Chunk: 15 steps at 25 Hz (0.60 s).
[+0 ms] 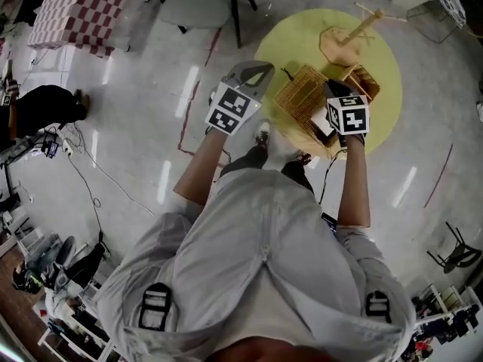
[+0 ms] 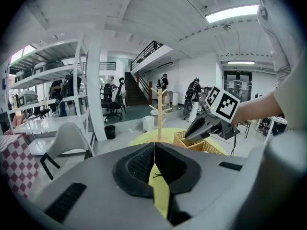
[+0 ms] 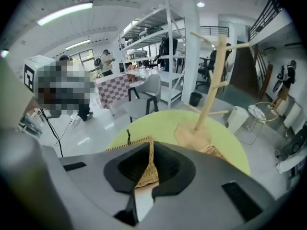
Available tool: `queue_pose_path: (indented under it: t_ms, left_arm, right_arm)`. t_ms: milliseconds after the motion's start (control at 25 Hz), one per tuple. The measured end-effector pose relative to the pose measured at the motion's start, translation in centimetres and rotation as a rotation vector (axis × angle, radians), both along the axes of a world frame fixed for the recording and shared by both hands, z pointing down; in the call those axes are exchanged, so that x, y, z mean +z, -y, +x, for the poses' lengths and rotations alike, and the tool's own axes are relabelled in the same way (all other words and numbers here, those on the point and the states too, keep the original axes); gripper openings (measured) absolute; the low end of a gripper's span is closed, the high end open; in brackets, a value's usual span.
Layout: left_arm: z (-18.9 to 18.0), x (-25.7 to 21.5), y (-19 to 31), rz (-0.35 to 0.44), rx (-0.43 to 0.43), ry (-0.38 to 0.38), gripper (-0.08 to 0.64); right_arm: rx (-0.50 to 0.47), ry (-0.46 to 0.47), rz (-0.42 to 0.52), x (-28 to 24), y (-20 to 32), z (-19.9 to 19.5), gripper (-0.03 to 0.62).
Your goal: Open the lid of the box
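Wicker box (image 1: 303,96) sits at the round yellow table's (image 1: 287,44) 6 o'clock edge. Right gripper (image 1: 337,90) is over it, jaws slightly apart, wicker showing between them. Left gripper (image 1: 256,70) is at the box's 9 o'clock, jaws together, empty.

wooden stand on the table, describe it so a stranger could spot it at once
On the round yellow table, beyond the wicker box, stands a pale wooden post on a flat hexagonal base. Bare pegs branch off it like a tree, the only tall upright thing there.
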<state>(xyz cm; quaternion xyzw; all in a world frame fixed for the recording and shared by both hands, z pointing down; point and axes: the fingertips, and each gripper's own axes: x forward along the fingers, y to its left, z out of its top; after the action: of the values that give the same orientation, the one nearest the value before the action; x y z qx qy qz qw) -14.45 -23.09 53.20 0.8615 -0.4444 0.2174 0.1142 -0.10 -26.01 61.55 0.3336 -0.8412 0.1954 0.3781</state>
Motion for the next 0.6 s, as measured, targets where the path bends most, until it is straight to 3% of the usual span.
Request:
queue_pose_path:
  t_ms: [320, 600]
  left_arm:
    - [4.4, -6.7, 4.2, 0.146, 0.059, -0.022, 0.031]
    - [10.8, -13.0, 5.7, 0.269, 0.115, -0.043, 0.031]
  right_arm:
    - [0.172, 0.074, 0.291, -12.4, 2.5, 8.2, 0.025]
    - [0.28, 0.111, 0.519, -22.0, 2.2, 16.3, 0.023]
